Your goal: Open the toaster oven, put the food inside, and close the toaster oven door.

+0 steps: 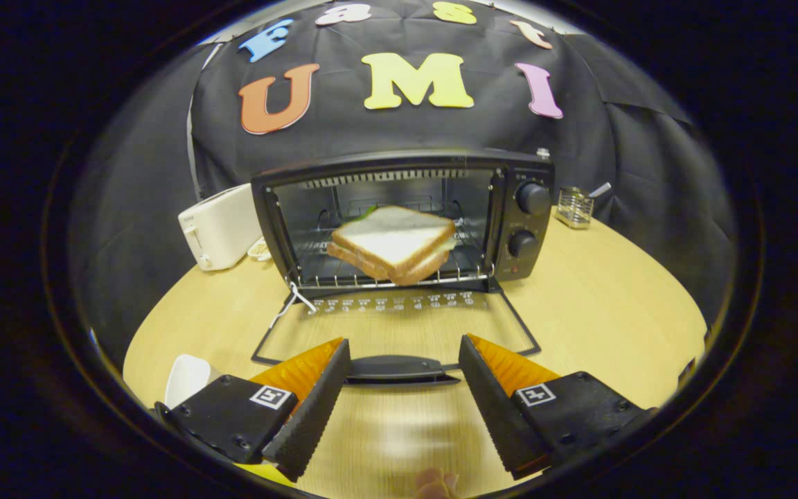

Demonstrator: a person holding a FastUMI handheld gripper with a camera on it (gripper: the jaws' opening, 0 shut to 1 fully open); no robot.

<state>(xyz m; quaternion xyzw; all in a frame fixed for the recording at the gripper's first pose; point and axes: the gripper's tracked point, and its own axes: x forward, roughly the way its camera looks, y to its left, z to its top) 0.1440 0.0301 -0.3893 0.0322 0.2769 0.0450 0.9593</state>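
Observation:
A black toaster oven (413, 215) stands at the back of the wooden table with its glass door (399, 326) folded down flat toward me. A white-bread sandwich (392, 242) lies on the wire rack (385, 274) inside, at the rack's front. The door's handle (399, 369) lies between my two fingertips, a little beyond them. My gripper (404, 360) is open, with nothing between its fingers and both fingers apart from the handle.
A white toaster (219, 229) stands left of the oven. A small metal holder (574, 206) sits at the oven's right. A white dish (188, 378) lies by my left finger. Part of a hand (437, 482) shows below the fingers. Bare table (614, 305) spreads to the right.

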